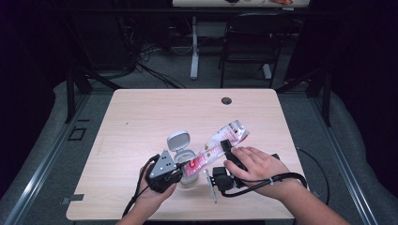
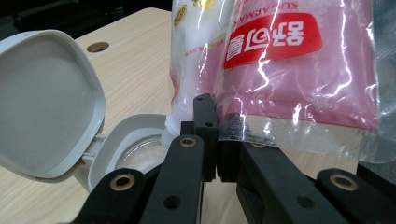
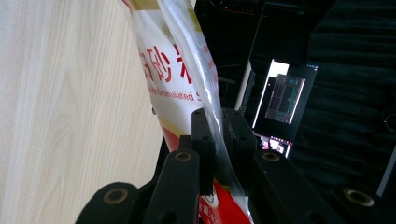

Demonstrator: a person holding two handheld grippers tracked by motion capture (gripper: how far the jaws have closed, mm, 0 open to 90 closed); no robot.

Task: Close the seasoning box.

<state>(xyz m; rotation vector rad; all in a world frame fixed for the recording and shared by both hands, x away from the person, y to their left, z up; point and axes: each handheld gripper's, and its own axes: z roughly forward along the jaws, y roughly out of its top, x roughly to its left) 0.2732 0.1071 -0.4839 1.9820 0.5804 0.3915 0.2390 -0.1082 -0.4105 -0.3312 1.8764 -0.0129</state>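
Near the table's front edge, the left gripper clamps the lower end of a clear pink sugar bag over a grey container with its lid flipped open. Just right, the right gripper pinches the bag's film higher up, and the bag slants up toward the table's far right.

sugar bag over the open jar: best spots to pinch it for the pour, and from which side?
As held now: the left gripper pinches the sugar bag on its flat clear edge strip beside the low corner over the jar, and the right gripper clamps the thin film edge higher up. Those flat seams fit narrow jaws; the bulging middle likely wouldn't.
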